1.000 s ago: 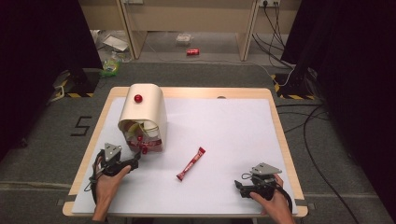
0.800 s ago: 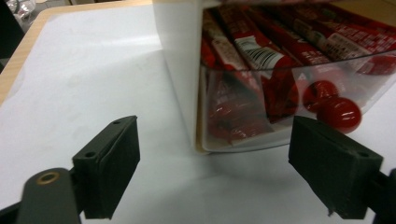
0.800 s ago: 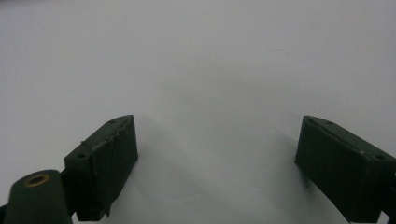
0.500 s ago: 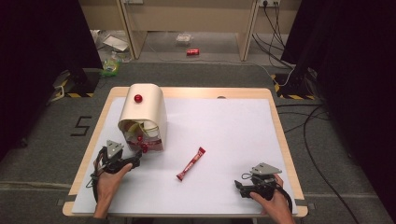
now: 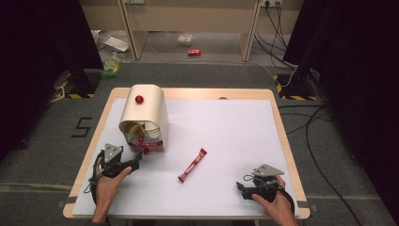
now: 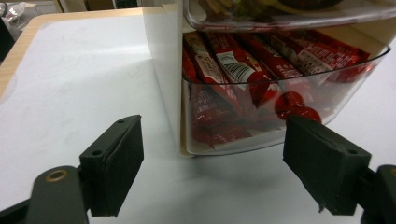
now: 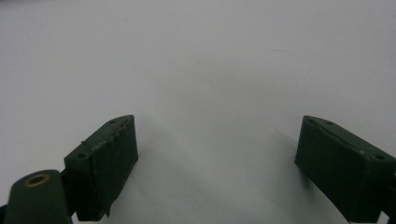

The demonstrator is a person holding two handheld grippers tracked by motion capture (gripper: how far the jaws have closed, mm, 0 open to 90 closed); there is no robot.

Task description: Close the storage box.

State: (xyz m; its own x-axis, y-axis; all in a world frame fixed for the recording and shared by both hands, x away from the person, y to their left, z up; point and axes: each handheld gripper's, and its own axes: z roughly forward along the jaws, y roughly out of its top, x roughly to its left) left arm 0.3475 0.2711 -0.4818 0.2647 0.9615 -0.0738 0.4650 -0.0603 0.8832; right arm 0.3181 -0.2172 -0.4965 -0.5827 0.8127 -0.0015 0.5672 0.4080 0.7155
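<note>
A cream box [image 5: 146, 110] with a rounded top and a red knob [image 5: 139, 99] stands at the table's left. Its clear lower drawer [image 5: 150, 145] [image 6: 280, 93] is pulled out and holds several red snack bars [image 6: 224, 60]. One red snack bar [image 5: 192, 165] lies loose mid-table. My left gripper [image 5: 138, 158] [image 6: 212, 126] rests on the table just in front of the drawer's corner. Its jaws have just been closing a little, still stand wide, and hold nothing. My right gripper [image 5: 240, 189] [image 7: 217, 119] rests open near the front right edge, over bare white surface.
The white table top [image 5: 226, 132] has a wooden rim [image 5: 283, 141]. An upper clear tray [image 6: 280, 16] sits above the drawer inside the box. On the floor beyond lie a red can [image 5: 194, 52] and litter, and cables [image 5: 324, 174] run at the right.
</note>
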